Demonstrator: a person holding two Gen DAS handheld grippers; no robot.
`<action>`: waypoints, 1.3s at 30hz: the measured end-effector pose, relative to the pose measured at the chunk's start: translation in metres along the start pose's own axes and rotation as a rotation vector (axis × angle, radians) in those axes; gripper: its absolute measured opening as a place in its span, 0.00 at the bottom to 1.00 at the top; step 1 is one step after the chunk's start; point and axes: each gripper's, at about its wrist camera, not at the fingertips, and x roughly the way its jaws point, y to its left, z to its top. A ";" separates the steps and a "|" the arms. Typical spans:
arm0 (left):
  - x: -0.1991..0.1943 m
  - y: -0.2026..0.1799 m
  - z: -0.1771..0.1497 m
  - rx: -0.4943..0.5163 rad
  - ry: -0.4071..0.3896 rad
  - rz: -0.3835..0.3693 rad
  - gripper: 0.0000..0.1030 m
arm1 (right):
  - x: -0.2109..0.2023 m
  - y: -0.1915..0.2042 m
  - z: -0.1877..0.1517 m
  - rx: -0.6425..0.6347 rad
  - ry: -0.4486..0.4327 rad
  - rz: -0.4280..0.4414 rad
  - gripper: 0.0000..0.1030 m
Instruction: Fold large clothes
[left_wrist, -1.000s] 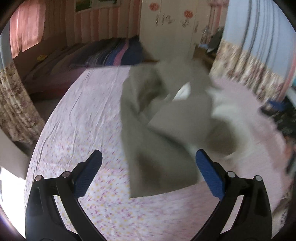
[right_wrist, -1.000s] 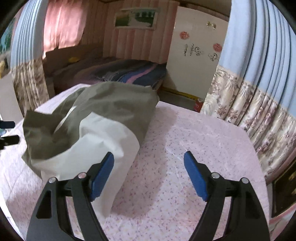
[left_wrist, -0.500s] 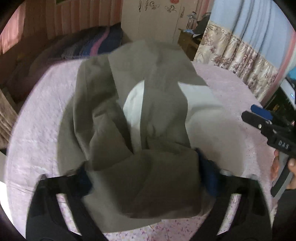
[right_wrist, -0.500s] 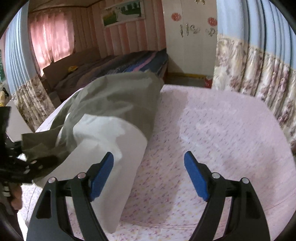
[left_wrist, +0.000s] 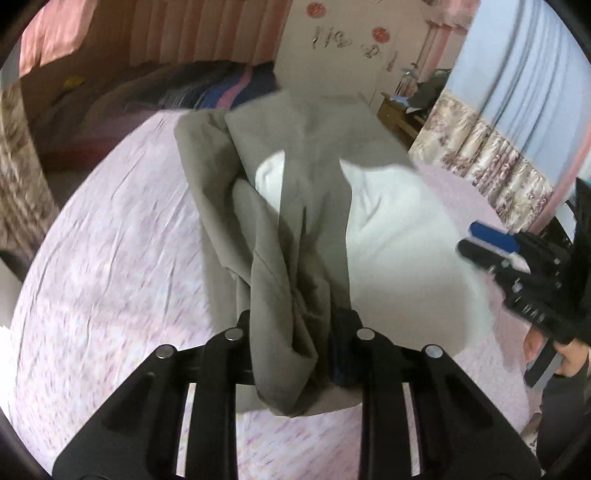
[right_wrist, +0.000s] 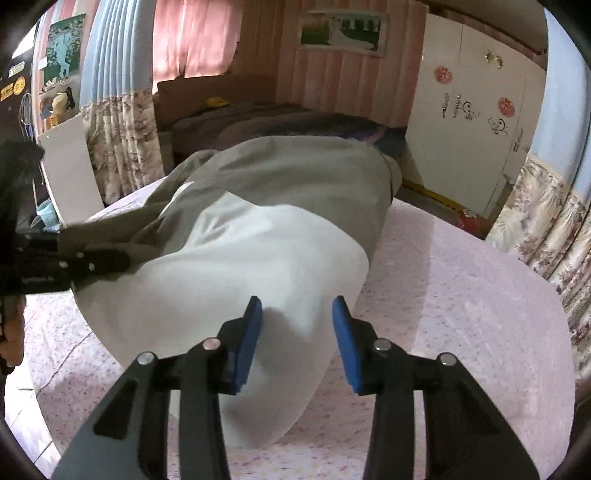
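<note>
A large olive-grey garment (left_wrist: 295, 206) with a white lining (left_wrist: 399, 236) lies bunched on the pink flowered bedsheet (left_wrist: 110, 240). My left gripper (left_wrist: 295, 332) is closing, and a thick bunch of the grey cloth fills the gap between its fingers and hides its pads. In the right wrist view the garment (right_wrist: 295, 173) stretches away, white lining (right_wrist: 258, 266) nearest. My right gripper (right_wrist: 297, 317) is also closing. Its blue pads stand on either side of a fold of the white lining, with gaps still showing. The left gripper (right_wrist: 96, 262) holds the grey edge at the left.
The pink sheet (right_wrist: 461, 295) spreads out to the right of the garment. Beyond the bed stand another bed with a striped blanket (left_wrist: 221, 88), a white wardrobe (right_wrist: 469, 122) and flowered curtains (right_wrist: 546, 229). A hand (left_wrist: 569, 358) holds the right gripper (left_wrist: 491, 240).
The left jaws have narrowed onto a bunch of grey cloth that lay loosely between them. The right gripper has moved left onto the white lining and its jaws have come closer together.
</note>
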 end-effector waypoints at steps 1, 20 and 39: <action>0.005 0.009 -0.005 -0.027 0.013 -0.016 0.29 | 0.002 0.002 -0.002 0.005 0.007 0.008 0.39; 0.055 0.035 -0.002 -0.061 0.027 0.071 0.97 | 0.041 -0.037 -0.036 0.191 -0.024 -0.028 0.82; 0.058 0.035 -0.012 -0.173 0.004 -0.012 0.97 | 0.054 -0.046 -0.053 0.482 -0.048 0.088 0.94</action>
